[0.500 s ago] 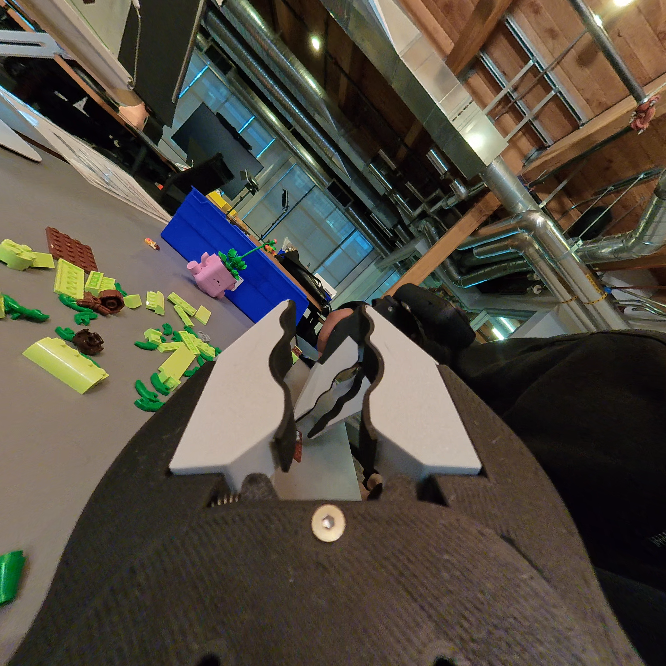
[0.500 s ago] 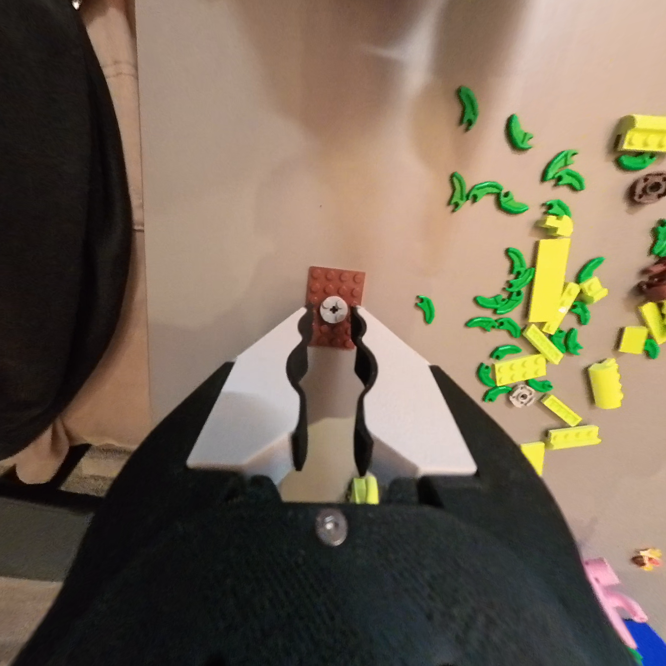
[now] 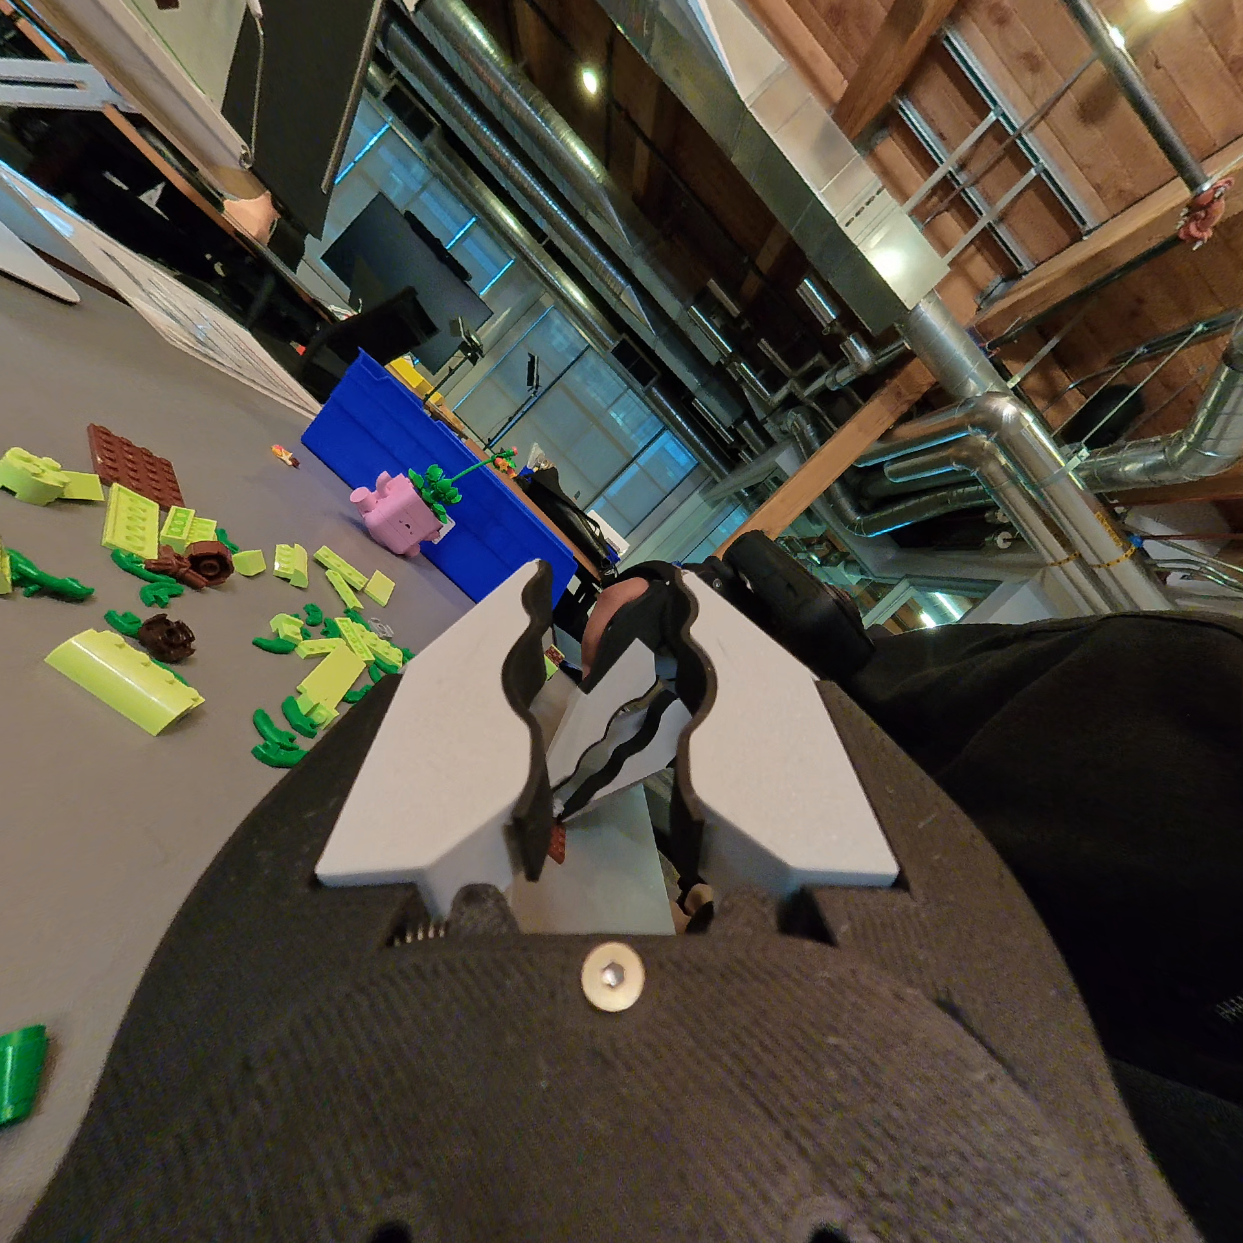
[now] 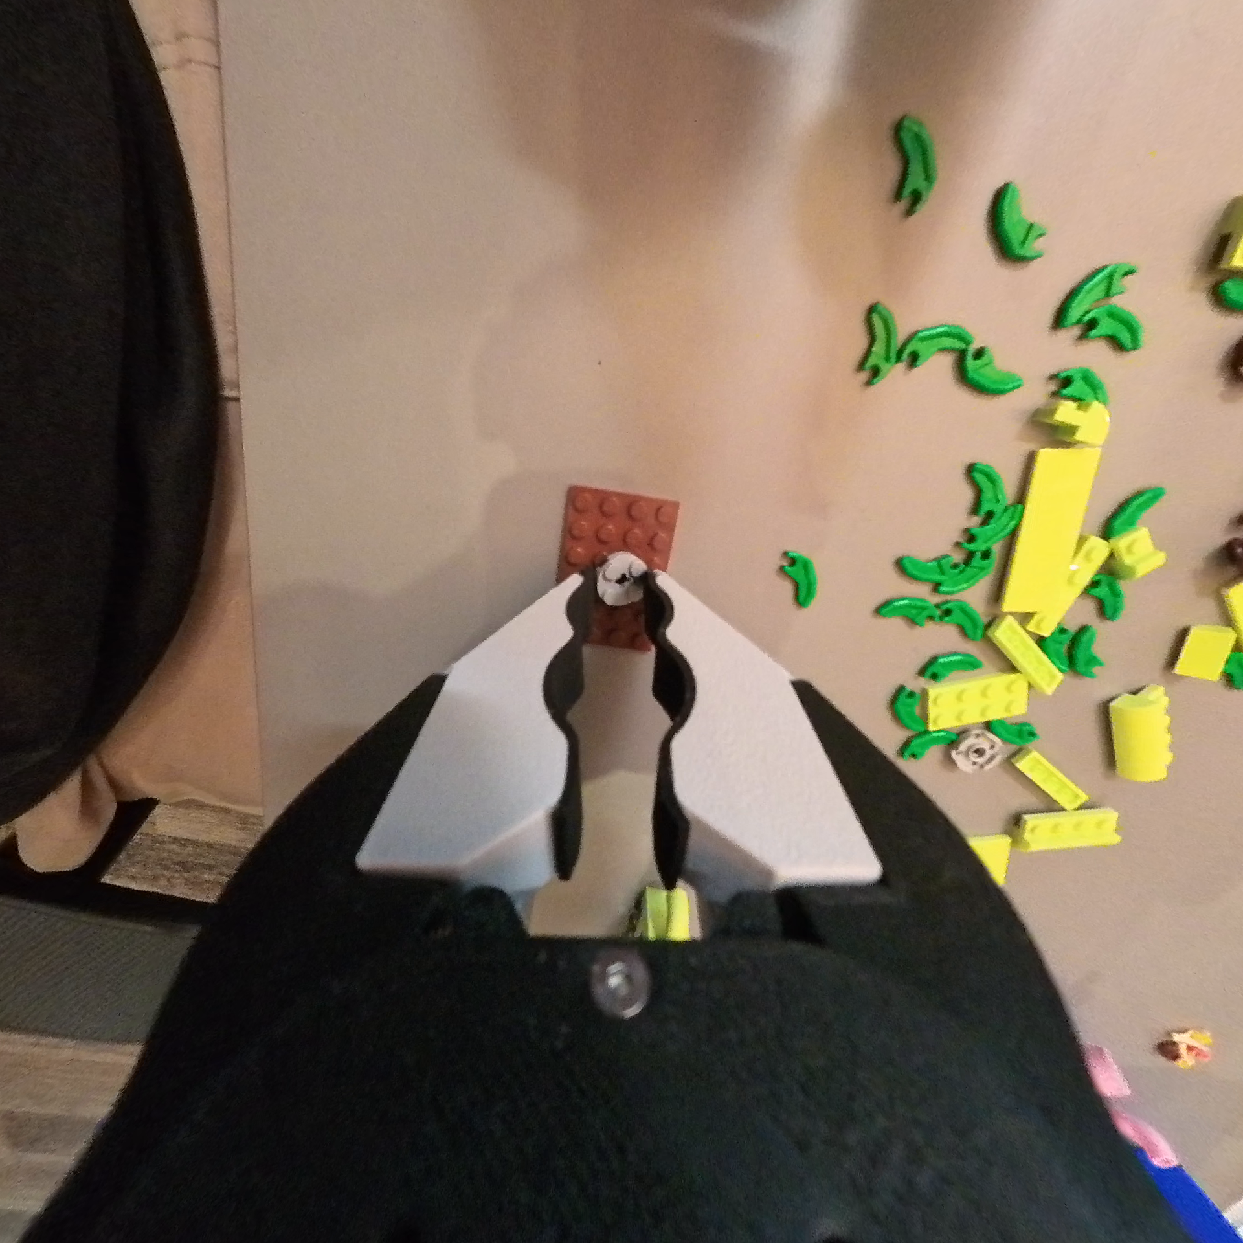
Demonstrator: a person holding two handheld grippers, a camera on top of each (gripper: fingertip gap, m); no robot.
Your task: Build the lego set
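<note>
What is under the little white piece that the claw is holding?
A brown plate lies flat on the table right below the white piece, which the right gripper pinches. The gripper covers part of the plate, and whether piece and plate touch is unclear.

Overhead lights, fisheye distortion, soft shadows

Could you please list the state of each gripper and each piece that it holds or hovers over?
Right gripper: shut on the small white round piece.
Small reddish-brown studded plate: flat on the table, beneath the jaws.
Left gripper: open, empty.
Pink brick pig: assembled, standing on the table.
</note>
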